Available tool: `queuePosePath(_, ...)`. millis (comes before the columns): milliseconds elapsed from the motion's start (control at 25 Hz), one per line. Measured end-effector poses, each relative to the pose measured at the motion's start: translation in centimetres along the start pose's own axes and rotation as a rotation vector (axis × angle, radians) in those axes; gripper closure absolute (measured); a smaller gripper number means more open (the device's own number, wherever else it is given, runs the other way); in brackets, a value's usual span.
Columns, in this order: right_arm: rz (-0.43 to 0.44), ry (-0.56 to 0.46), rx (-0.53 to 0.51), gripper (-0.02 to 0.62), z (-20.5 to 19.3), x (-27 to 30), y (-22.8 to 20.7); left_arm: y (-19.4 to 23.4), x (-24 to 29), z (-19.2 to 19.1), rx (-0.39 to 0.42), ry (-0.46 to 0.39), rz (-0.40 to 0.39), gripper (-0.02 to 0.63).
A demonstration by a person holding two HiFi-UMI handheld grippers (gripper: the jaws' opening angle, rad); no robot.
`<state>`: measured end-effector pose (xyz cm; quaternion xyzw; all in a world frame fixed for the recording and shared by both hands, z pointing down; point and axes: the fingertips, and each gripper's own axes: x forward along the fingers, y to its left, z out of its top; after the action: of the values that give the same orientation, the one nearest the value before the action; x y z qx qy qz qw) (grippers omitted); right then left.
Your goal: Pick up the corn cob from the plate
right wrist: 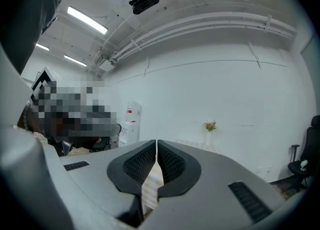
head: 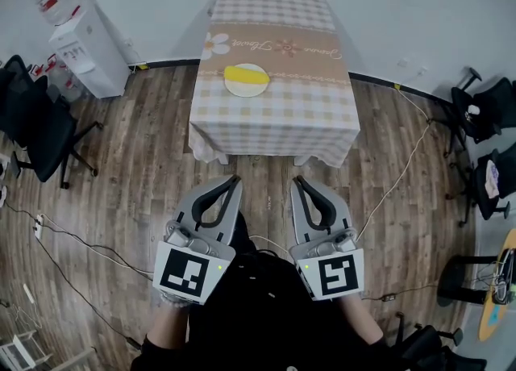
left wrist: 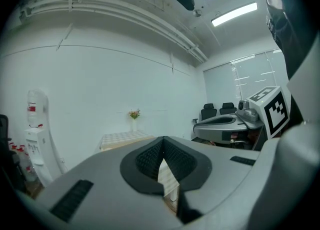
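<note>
Corn far away
The corn cob (head: 246,76) is on the plate (head: 251,92) by the table's (head: 274,118) left edge. The left gripper (head: 235,178) and right gripper (head: 299,180), closed tight and empty, sit across open floor (head: 137,184) from the table.

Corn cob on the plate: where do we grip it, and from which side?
Grip the corn cob at mid-length, across its narrow width. It lies flat on the plate, long axis roughly left to right in the head view, so come over the near edge of the table, from above. The left tongs and right tongs are both shut; open first.
</note>
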<state>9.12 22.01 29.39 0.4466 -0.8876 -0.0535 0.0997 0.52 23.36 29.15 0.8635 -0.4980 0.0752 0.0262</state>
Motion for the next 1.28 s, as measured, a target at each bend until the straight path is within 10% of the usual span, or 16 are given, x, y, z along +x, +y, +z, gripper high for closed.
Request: queuePosePath(1280, -0.054, 0.038, 0.007, 0.551, 2.0, 22.0, -8.4, 16.5, 16.9, 2.1, 0.010, 0.028, -0.099, 0.594)
